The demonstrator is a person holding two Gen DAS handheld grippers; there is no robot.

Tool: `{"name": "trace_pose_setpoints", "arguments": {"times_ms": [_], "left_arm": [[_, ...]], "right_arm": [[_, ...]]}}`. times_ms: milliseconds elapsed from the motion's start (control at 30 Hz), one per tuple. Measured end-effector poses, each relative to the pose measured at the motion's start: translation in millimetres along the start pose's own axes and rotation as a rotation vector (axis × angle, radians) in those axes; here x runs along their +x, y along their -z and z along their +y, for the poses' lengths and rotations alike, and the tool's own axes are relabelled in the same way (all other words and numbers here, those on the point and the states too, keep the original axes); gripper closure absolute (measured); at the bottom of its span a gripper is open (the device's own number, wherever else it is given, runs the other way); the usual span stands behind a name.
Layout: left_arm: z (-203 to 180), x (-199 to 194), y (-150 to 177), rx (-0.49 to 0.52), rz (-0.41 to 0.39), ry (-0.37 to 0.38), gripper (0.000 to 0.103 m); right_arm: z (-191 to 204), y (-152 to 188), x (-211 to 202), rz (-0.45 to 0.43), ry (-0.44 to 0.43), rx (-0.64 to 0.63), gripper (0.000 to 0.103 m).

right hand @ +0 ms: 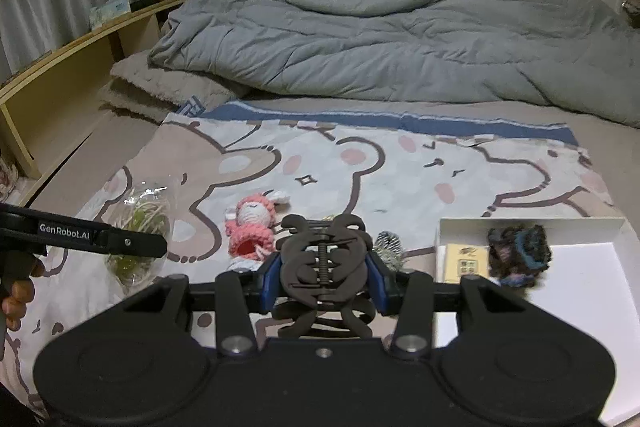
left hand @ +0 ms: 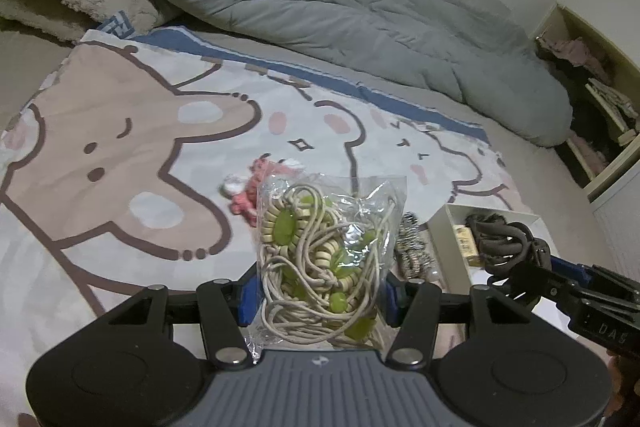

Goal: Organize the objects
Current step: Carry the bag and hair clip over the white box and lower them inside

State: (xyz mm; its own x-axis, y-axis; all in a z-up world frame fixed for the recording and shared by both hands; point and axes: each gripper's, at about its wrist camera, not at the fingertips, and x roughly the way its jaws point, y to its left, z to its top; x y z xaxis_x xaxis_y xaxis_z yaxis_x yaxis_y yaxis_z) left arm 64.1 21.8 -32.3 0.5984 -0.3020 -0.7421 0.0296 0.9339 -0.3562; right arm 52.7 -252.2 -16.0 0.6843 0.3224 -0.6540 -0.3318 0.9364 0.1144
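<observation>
Left wrist view: my left gripper (left hand: 316,291) pinched a clear bag of beaded cord (left hand: 324,259) between its blue pads, held up off the cartoon blanket (left hand: 120,147); pink knitted doll (left hand: 248,199) lay just beyond the bag, white box (left hand: 448,227) ahead to the right. Right wrist view: my right gripper (right hand: 322,275) clamped a dark hair claw (right hand: 320,259), with a striped scrunchie (right hand: 390,245) just right of the fingers and the box, holding a dark scrunchie (right hand: 518,253) and a tan card (right hand: 466,261), further right.

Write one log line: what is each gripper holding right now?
left gripper: shut on clear bag of beaded cords | right gripper: shut on dark brown hair claw clip
</observation>
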Motion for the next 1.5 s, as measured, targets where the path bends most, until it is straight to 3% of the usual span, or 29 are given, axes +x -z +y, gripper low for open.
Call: {"name": "trace_pose_setpoints", "arguments": {"times_ms": [567, 833, 1100, 1500], "left_arm": [[-95, 16, -11, 0.051, -0.018, 0.141, 0.046], [-147, 48, -1, 0.059, 0.042, 0.223, 0.046], [-178, 91, 23, -0.019, 0.125, 0.293, 0.046], [-191, 157, 62, -0.134, 0.247, 0.294, 0.046]], "right_arm": [[-77, -4, -38, -0.084, 0.107, 0.1, 0.058], [-115, 4, -41, -0.068, 0.166, 0.13, 0.058], [-148, 19, -40, -0.028, 0.212, 0.145, 0.058], [-183, 40, -27, 0.055, 0.242, 0.165, 0.058]]}}
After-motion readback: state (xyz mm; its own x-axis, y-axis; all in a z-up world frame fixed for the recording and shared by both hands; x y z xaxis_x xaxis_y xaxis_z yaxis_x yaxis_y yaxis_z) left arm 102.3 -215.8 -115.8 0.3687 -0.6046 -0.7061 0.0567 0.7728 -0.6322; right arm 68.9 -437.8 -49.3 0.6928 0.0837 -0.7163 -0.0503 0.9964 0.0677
